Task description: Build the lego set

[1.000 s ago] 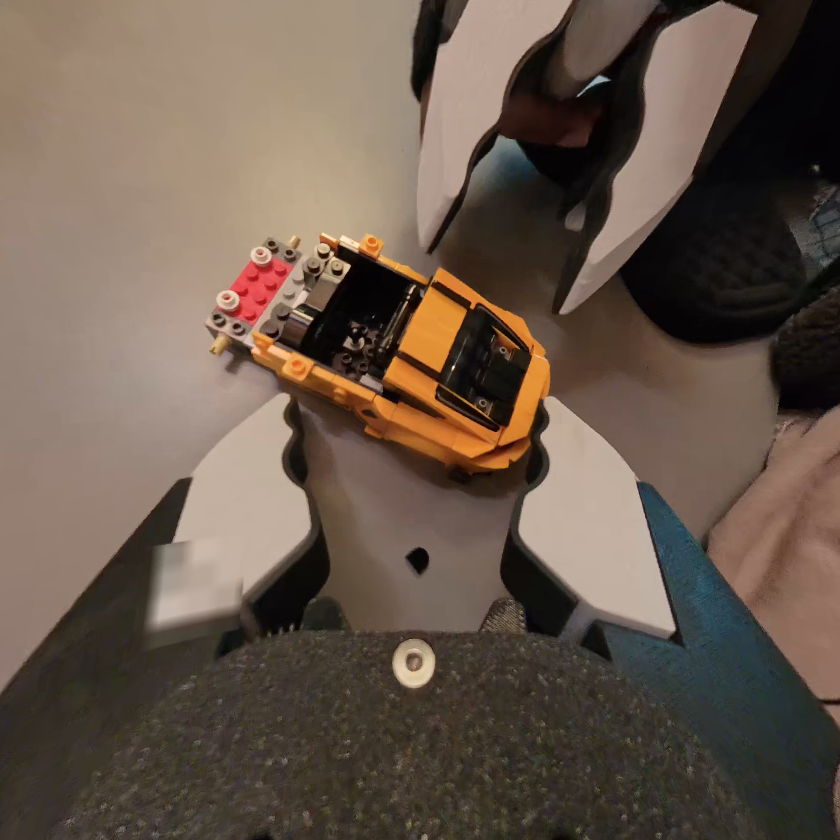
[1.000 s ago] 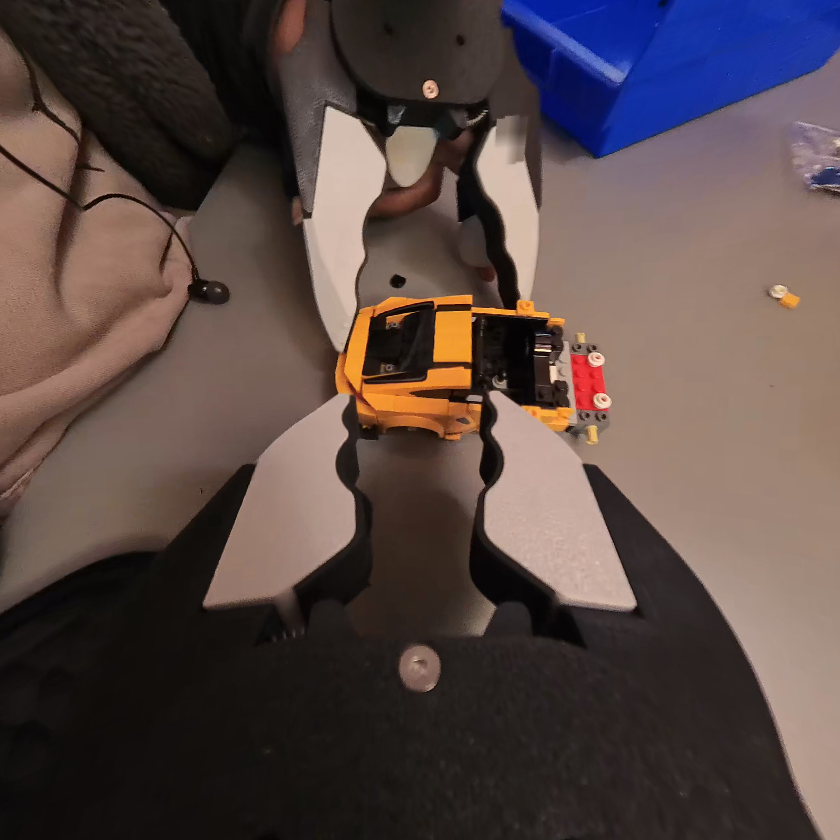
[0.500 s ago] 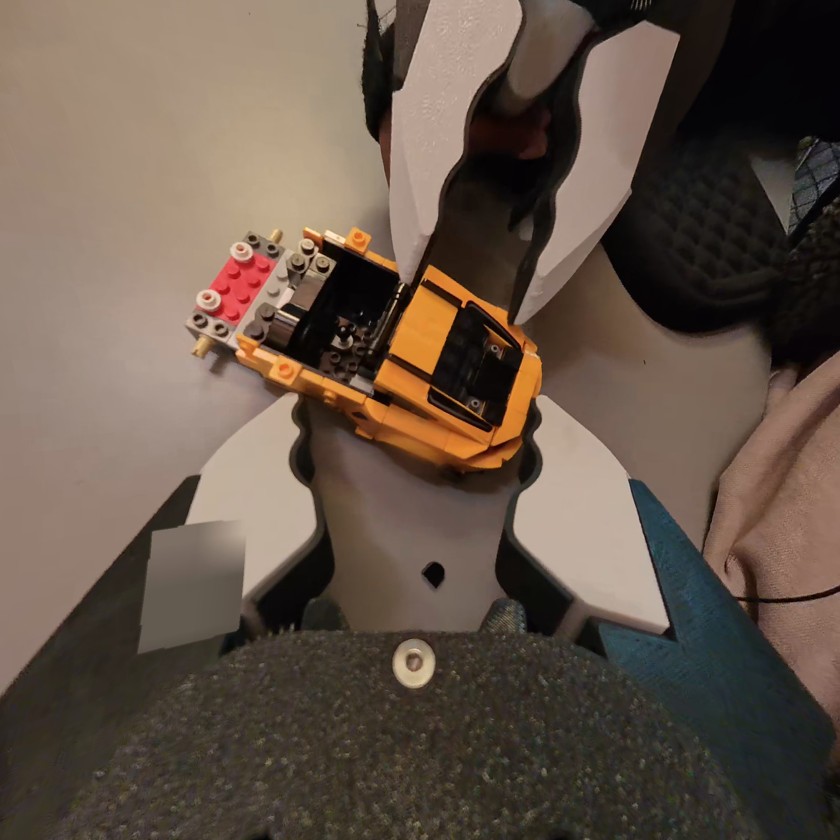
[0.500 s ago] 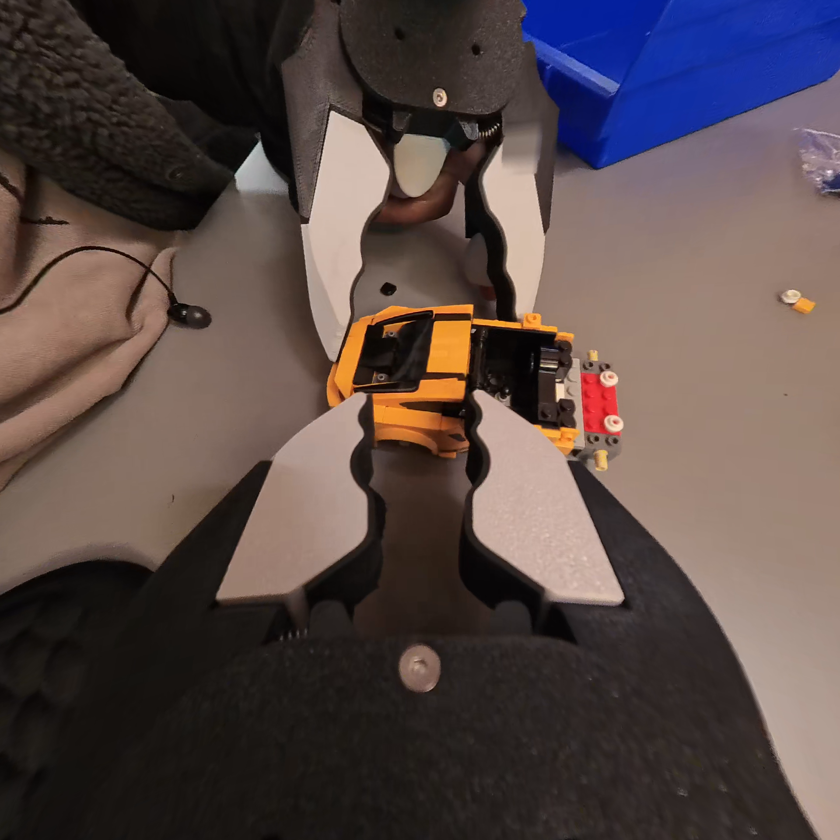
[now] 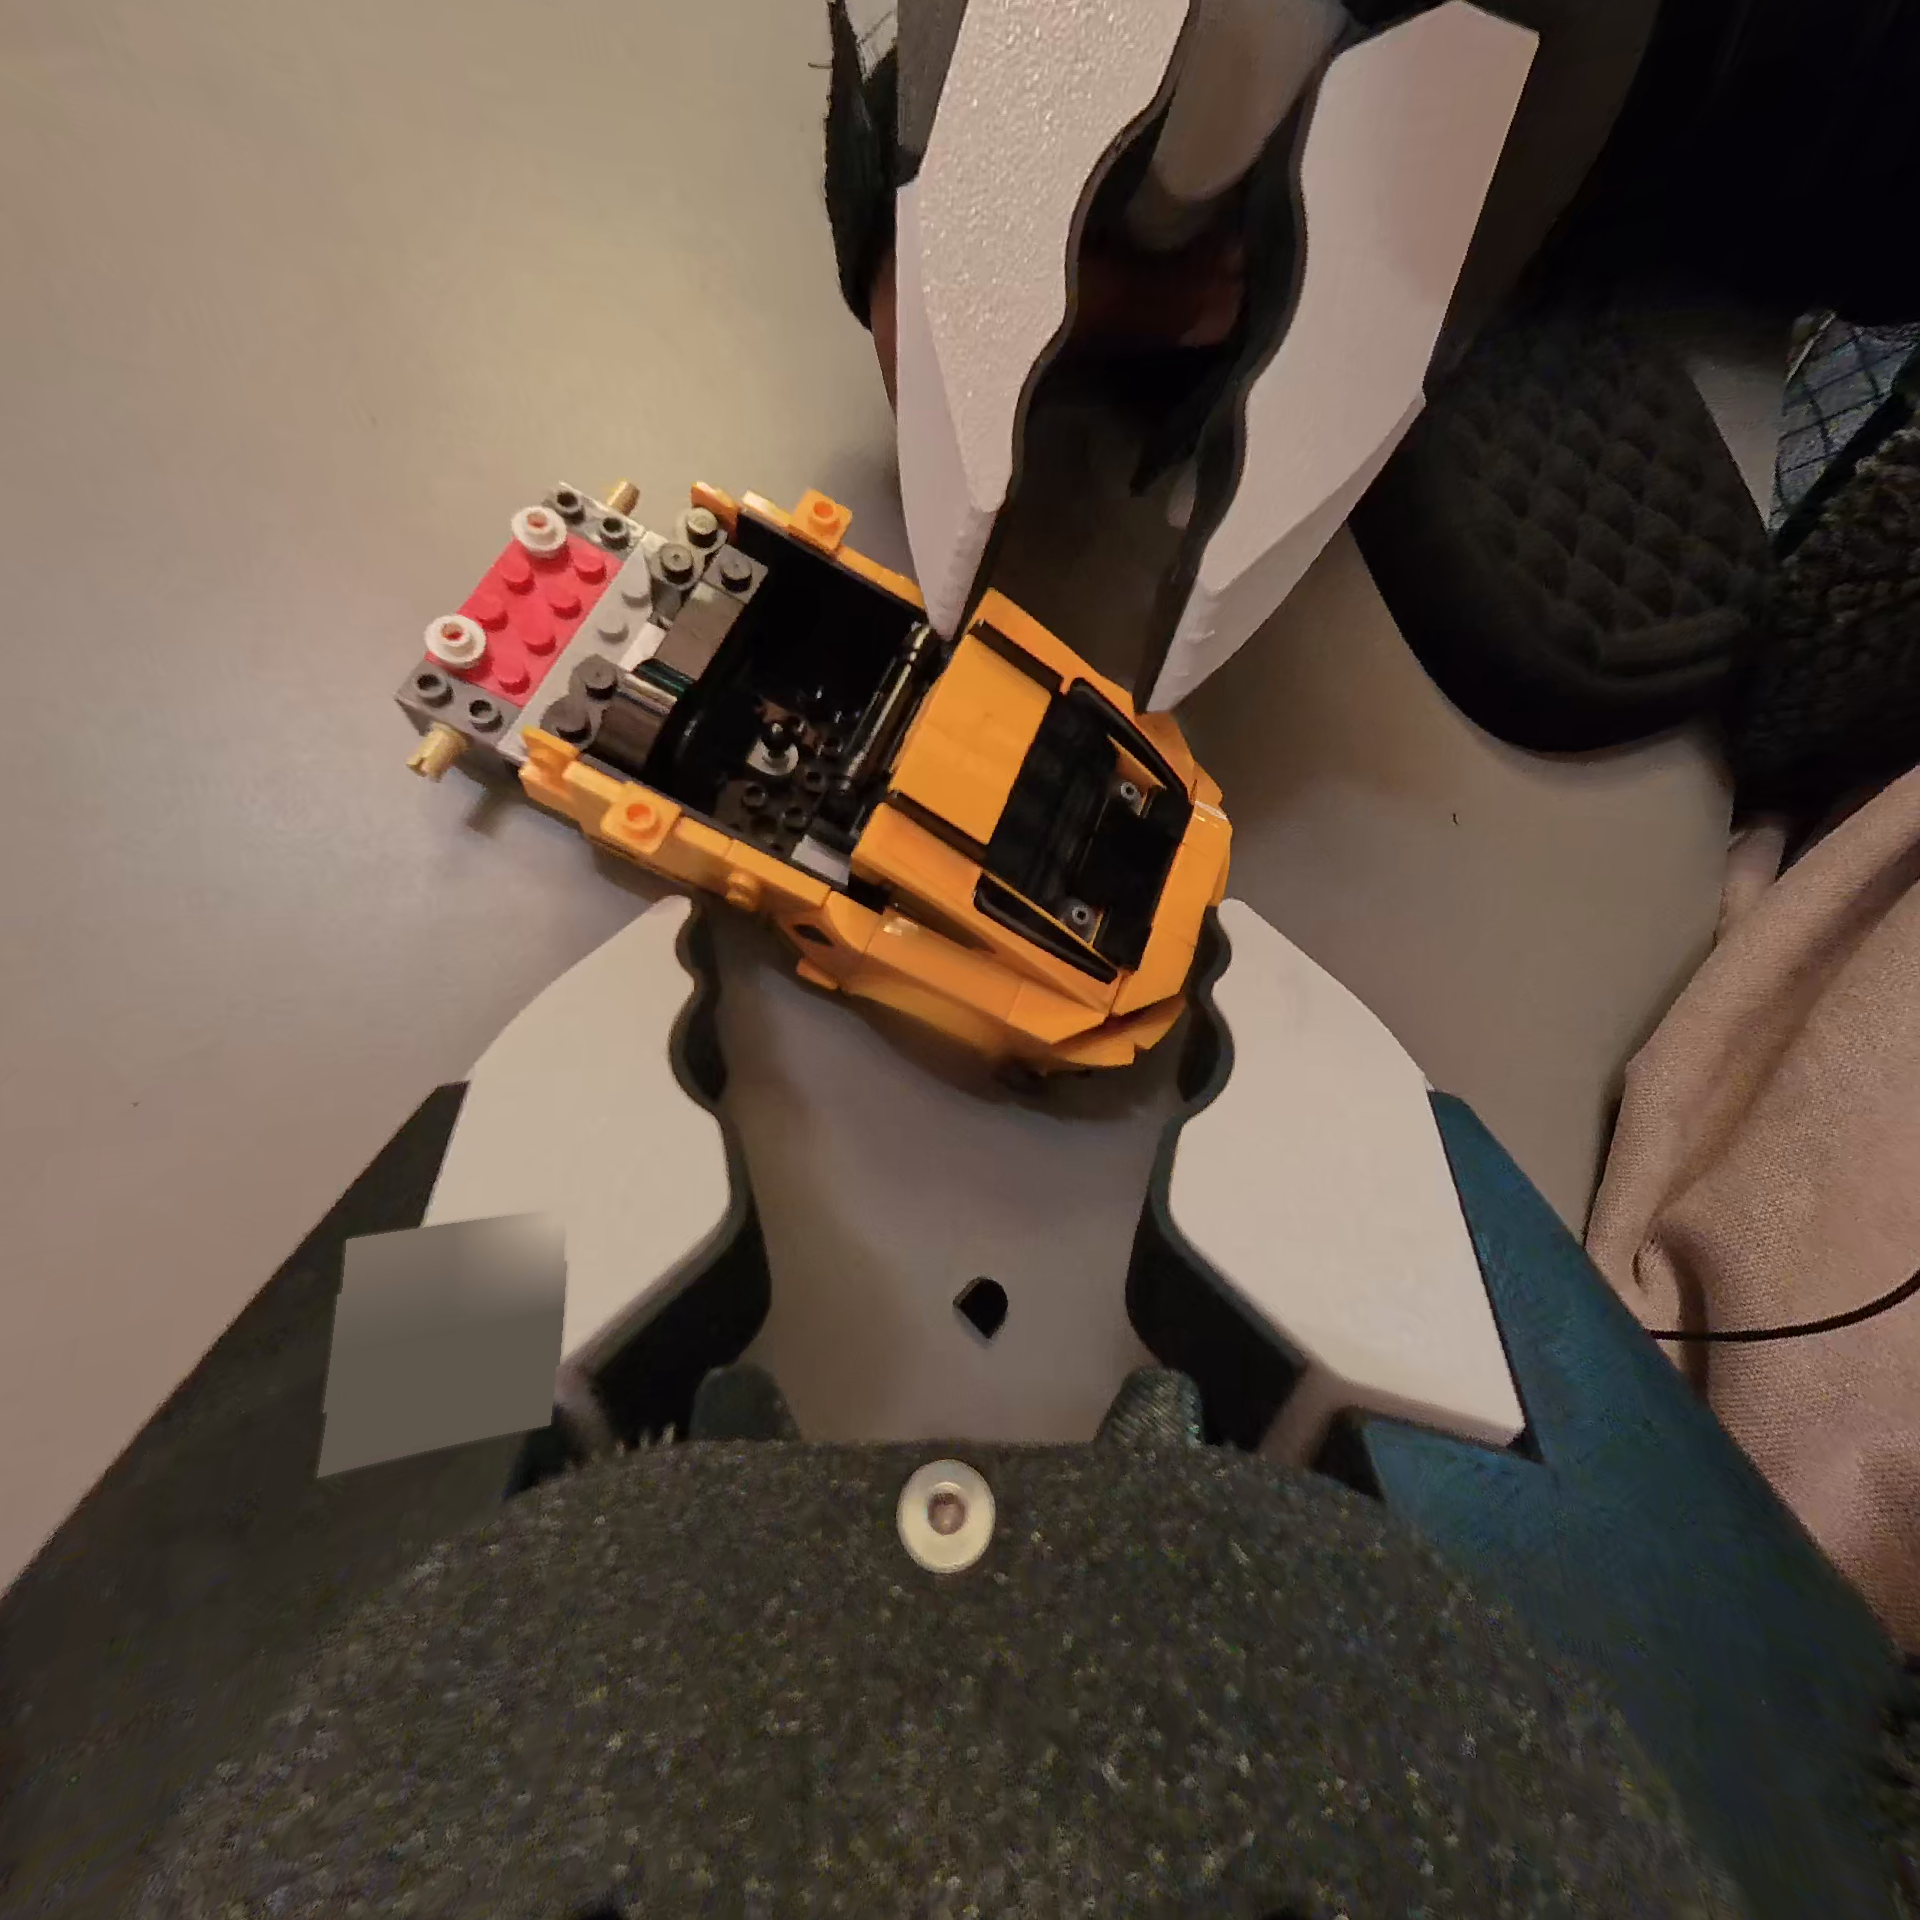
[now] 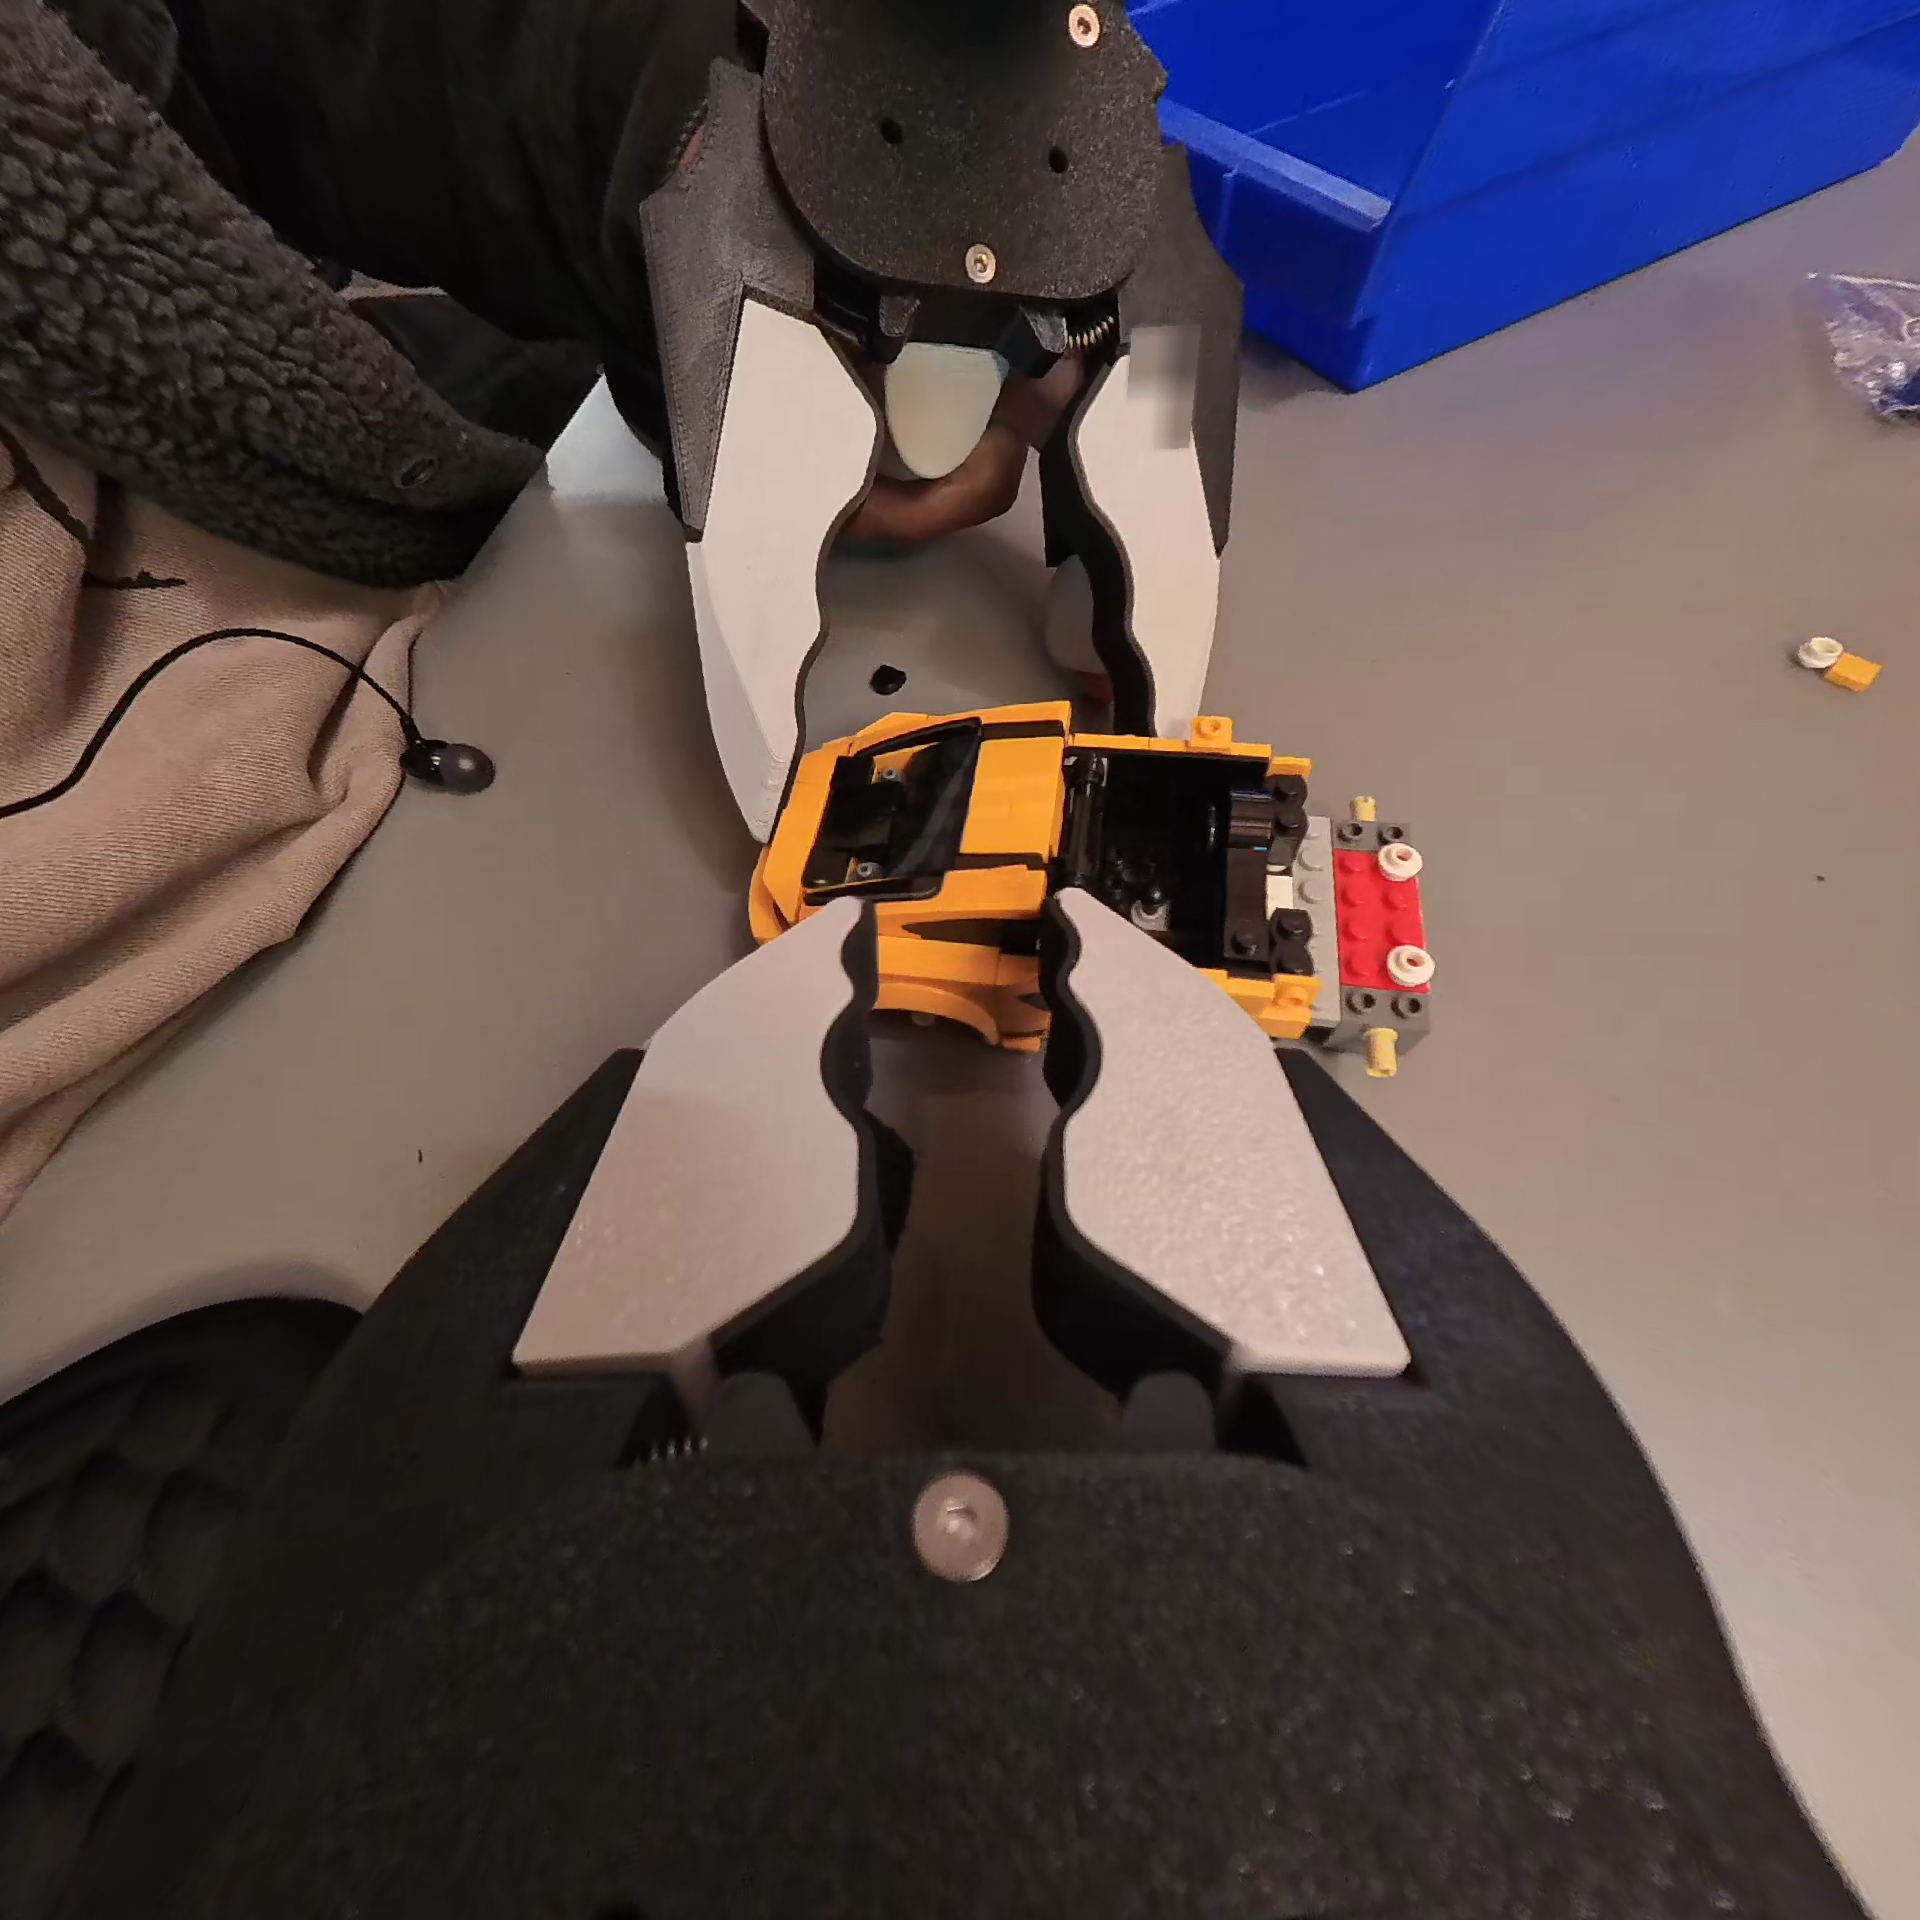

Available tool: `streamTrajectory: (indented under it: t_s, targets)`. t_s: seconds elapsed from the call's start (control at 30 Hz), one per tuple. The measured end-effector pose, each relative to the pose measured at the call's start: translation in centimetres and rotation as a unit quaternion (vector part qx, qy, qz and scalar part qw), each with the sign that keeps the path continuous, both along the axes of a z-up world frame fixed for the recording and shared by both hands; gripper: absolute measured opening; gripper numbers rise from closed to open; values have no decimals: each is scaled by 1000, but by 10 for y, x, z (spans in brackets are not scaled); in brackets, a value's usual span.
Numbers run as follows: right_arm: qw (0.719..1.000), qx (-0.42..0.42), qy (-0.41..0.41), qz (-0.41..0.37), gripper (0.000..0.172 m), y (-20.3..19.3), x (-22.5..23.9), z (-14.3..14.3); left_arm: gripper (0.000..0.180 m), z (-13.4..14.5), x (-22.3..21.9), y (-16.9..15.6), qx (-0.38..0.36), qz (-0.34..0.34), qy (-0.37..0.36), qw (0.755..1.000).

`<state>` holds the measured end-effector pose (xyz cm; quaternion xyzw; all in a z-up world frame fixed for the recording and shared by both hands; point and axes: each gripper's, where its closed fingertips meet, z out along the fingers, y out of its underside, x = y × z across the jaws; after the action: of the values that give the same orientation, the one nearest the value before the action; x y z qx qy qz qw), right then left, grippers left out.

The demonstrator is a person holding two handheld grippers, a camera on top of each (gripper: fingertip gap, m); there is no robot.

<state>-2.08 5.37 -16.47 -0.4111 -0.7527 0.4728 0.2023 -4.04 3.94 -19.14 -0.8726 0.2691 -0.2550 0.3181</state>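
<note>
While the orange brick car [image 5: 935, 821] lies on the grey tabletop [image 5: 312, 312] at 12 o'clock of the wide left tongs [image 5: 951, 906], the narrow right tongs [image 6: 956, 902] straddle its hood, and I cannot tell if they press it.

blue bin [image 6: 1558, 156]: cut by top edge | toy car [image 6: 935, 831] near flank: behind right tongs [image 6: 951, 914]

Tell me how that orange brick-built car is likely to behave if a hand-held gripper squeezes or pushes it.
The orange brick-built car is probably stiff but fragile: it is snapped together from small pieces and the roof is off, so its thin side walls may pop apart under a squeeze. With no wheels on the bare axle pegs, it should slide rather than roll across the table.
</note>
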Motion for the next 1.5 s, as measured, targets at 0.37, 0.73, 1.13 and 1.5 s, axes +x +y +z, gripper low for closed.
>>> streamTrajectory:
  t_s: [0.37, 0.73, 1.13, 1.5]
  targets:
    - [998, -48, -28, 2, 31, 2, 2, 4, 79, 2, 1, 0, 7, -2, -9, 1000]
    - [986, -131, -95, -46, 7, 13, -8, 6, 78, 3, 0, 1, 19, -7, -20, 1000]
    - [979, -158, -120, -43, 7, 11, -6, 4, 78, 3, 2, 0, 20, -10, -22, 1000]
    - [976, -180, -121, -36, 7, 10, -5, 3, 79, 3, 2, -1, 17, -11, -22, 1000]
